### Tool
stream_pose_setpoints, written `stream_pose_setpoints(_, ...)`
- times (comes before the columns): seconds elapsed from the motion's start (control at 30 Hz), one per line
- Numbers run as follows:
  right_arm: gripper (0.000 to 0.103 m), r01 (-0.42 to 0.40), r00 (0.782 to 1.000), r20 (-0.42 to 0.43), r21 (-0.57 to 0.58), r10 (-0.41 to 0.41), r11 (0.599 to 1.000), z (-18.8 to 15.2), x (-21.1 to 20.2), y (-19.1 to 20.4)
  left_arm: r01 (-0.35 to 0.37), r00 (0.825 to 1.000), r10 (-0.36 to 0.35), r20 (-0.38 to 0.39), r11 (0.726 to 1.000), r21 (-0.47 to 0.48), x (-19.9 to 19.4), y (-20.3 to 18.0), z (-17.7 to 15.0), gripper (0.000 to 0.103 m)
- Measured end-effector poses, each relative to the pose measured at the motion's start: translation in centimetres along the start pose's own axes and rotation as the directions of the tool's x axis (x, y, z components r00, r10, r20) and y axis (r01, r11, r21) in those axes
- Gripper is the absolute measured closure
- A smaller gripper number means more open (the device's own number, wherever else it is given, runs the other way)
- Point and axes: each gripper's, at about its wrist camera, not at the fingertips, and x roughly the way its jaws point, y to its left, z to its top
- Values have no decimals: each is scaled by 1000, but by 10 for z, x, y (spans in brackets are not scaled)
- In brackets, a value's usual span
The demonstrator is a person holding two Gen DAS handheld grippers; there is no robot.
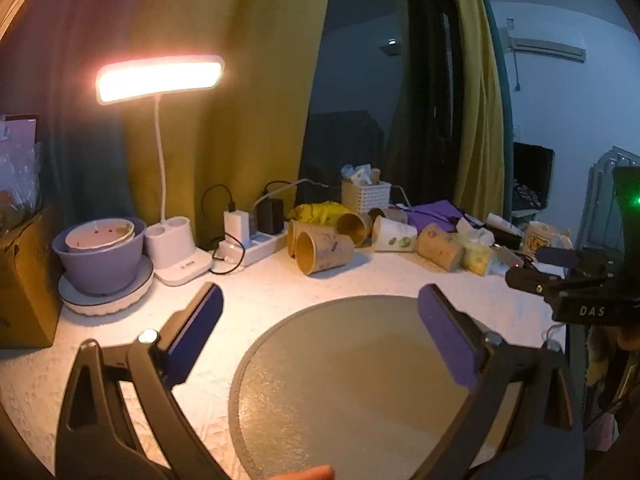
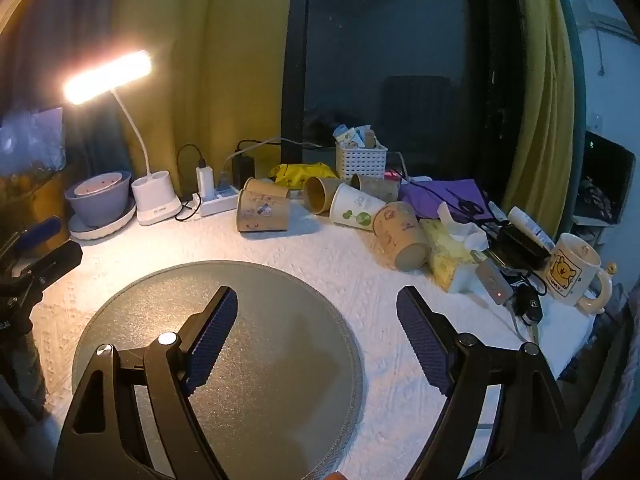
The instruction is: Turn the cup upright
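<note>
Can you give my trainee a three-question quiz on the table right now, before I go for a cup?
1. True or false: the left claw is shut on a paper cup.
2. Multiple choice: the round grey mat holds A) a cup, B) a mug, C) nothing.
3. Fill in: the white paper cup with green print lies on its ____.

Key
1. False: both the left claw and the right claw are open and hold nothing.
2. C.
3. Side, among the brown paper cups at the back of the table.
</note>
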Motion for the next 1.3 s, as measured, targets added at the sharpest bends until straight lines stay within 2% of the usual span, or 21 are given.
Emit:
stream_pose_setpoints(0.03,18,-2,1000,-1,-2,2,1000,0,0,-1,1,1000,-1,-1,1000,3,-1,-1,0,4)
stream_pose_setpoints(0.07,18,-3,1000,-3,-4,3,1000,-1,0,-2,-4,999,3,-37,1000,-18,2,1,0,4)
stream_pose_setpoints(0.3,18,12,999,-51,-32,-13,999,2,9,5,-3,1000,2,-31,1000,-20,1,1,0,4)
stream_pose_setpoints(1.3,18,8,999,-31,-37,-9,999,9,7,9,-4,999,3,-40,1000,-17,5,2,-4,4)
